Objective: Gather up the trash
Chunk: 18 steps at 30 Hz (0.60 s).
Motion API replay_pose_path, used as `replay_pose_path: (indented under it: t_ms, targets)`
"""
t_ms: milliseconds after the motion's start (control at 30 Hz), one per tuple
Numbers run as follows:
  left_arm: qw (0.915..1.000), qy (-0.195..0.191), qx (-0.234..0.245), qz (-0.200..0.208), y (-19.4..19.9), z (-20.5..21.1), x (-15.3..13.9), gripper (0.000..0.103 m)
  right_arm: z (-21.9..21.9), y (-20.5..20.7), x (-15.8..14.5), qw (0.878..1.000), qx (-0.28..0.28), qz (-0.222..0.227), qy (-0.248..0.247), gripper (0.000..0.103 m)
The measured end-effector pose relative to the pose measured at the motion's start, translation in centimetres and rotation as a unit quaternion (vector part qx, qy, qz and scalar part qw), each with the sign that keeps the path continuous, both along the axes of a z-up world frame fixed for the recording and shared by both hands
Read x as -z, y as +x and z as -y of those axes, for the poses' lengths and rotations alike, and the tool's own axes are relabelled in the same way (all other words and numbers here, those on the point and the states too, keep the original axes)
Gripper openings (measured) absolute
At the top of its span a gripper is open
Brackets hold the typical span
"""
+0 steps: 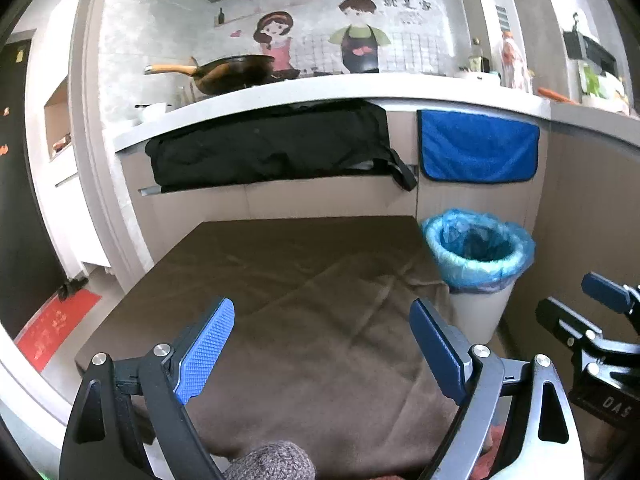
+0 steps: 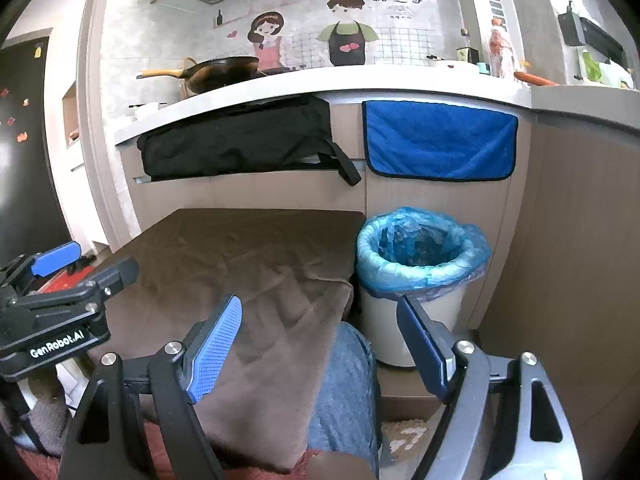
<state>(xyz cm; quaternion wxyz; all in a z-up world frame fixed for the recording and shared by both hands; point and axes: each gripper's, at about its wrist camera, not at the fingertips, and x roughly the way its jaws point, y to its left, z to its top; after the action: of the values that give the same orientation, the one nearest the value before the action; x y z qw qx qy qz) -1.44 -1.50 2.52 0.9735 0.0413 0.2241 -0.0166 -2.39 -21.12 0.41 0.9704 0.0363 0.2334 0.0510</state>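
A white trash bin with a blue liner (image 1: pixel 478 254) stands right of a low table covered by a brown cloth (image 1: pixel 304 280); the bin (image 2: pixel 416 264) and the cloth (image 2: pixel 240 256) also show in the right wrist view. I see no loose trash on the cloth. My left gripper (image 1: pixel 322 350) is open and empty above the cloth's near part. My right gripper (image 2: pixel 320 348) is open and empty over the cloth's near right corner, close to the bin. Each gripper shows at the edge of the other's view.
A kitchen counter (image 1: pixel 320 92) with a wok (image 1: pixel 232 72) runs behind the table. A black bag (image 1: pixel 272 144) and a blue towel (image 1: pixel 478 148) hang on the cabinet front. A red mat (image 1: pixel 56 328) lies on the floor at left. A wooden panel (image 2: pixel 580 260) stands right of the bin.
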Motion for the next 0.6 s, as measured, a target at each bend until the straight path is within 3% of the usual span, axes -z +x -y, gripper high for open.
replay_pose_path:
  t_ms: [600]
  targets:
    - [0.9999, -0.005, 0.009, 0.008, -0.31, -0.67, -0.36, 0.089, 0.05, -0.83, -0.58, 1.0, 0.02, 0.019, -0.007, 0.08]
